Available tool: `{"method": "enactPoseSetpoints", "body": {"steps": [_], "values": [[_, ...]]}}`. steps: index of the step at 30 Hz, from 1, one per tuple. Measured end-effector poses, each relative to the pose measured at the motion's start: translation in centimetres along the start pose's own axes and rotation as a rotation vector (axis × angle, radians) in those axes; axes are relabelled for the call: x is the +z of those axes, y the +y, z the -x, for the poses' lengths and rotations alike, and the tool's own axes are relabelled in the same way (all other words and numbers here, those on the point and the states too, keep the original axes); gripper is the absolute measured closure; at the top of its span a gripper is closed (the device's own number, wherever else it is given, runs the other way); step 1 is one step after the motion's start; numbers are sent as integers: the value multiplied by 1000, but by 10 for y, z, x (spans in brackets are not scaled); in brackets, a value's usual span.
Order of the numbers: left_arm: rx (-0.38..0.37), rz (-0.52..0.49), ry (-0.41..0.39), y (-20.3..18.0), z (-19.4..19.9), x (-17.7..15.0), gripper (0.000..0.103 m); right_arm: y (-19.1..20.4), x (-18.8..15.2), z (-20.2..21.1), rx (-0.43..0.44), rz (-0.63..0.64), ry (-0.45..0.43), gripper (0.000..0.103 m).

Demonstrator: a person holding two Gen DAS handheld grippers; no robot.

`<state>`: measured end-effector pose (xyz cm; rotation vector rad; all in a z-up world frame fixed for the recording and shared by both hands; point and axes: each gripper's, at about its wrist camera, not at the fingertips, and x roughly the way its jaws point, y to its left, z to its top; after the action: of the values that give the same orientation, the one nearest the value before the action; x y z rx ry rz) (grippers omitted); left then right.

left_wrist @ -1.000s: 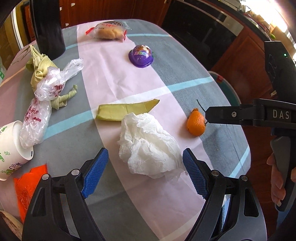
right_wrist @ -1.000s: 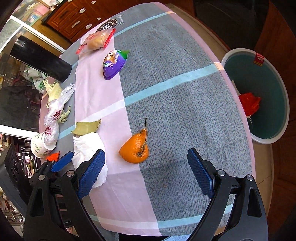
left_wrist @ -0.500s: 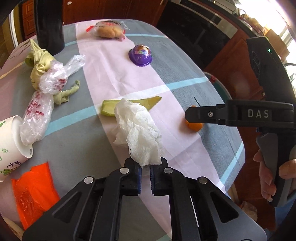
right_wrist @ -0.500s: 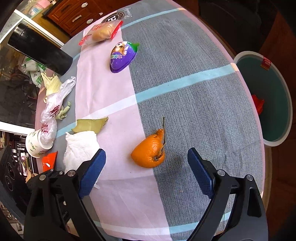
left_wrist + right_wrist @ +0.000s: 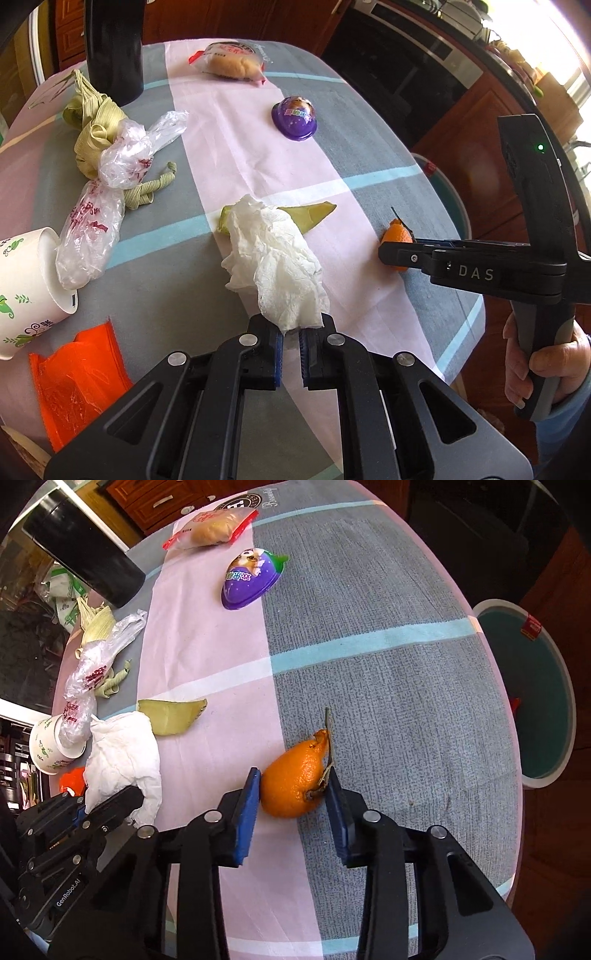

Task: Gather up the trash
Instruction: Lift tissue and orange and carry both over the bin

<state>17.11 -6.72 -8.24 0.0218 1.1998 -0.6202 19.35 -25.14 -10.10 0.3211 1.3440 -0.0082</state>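
Crumpled tissue [image 5: 275, 264] is pinched in left gripper [image 5: 290, 334] jaws above surface [image 5: 388, 686]. Right gripper [image 5: 291, 794] jaws, just closing, are clamped on orange peel [image 5: 295, 779] resting on surface.

Checked tablecloth [image 5: 388, 686] covers table, strewn with litter.

crumpled white tissue [image 5: 275, 266], orange peel [image 5: 295, 784] on table

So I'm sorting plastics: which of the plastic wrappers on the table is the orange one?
The flat orange plastic bag at the table's near edge, beside the tipped paper cup; the other bag is clear with red print.
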Motion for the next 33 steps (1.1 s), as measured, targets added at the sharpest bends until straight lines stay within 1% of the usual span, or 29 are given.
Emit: {"method": "enactPoseSetpoints", "body": {"steps": [4, 9, 13, 19, 26, 33], "values": [[4, -13, -16, -7, 5, 4, 96, -7, 0, 6, 31, -19, -12, 77], [5, -13, -38, -10, 15, 14, 96, -22, 2, 22, 46, -38, -55, 77], [-5, -21, -33, -21, 15, 23, 96, -32, 4, 31, 69, -50, -74, 77], [-9, -82, -26, -56, 8, 39, 96, -63, 6, 51, 104, -99, -124, 77], [-18, -150, -20, -99, -6, 62, 96, -115, 6, 77, 130, -173, -192, 77], [-22, -262, -3, -160, -33, 86, 96, -180, 5, 91, 112, -260, -235, 77]]}}
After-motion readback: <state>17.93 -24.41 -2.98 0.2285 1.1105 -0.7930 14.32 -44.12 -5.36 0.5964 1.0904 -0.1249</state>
